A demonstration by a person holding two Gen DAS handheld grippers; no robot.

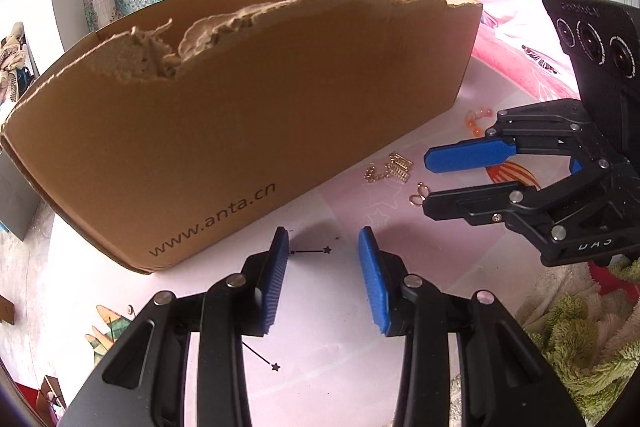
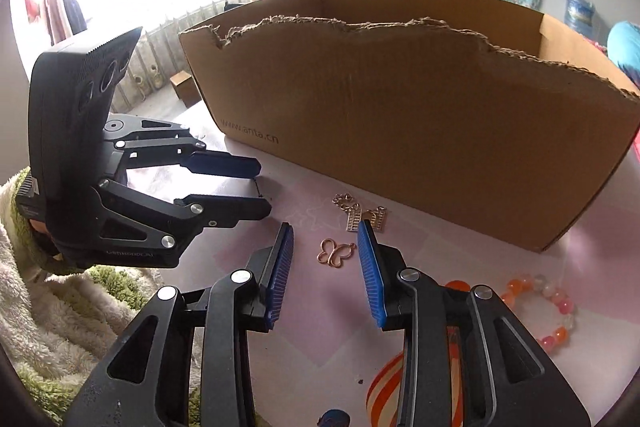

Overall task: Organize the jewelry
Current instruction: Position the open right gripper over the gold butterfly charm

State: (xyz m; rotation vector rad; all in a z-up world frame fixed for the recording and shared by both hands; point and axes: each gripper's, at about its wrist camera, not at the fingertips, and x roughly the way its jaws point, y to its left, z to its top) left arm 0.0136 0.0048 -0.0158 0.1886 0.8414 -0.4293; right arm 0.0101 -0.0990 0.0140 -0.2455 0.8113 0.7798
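Your cardboard box (image 2: 400,131) stands open-topped at the back of the bench (image 2: 312,339), its torn front wall facing you; the jewelry lies loose just before it. Your left tool (image 1: 324,247) hangs partly open and empty over bare bench; your right tool (image 2: 326,239) is partly open too, holding nothing, the rose-gold butterfly pendant (image 2: 334,253) lying between its pads. I'd lower squarely, pinch the thin wire flat, then clear the ragged edge; the gold chain charms (image 2: 362,213) and bead bracelet (image 2: 548,311) wait nearby.
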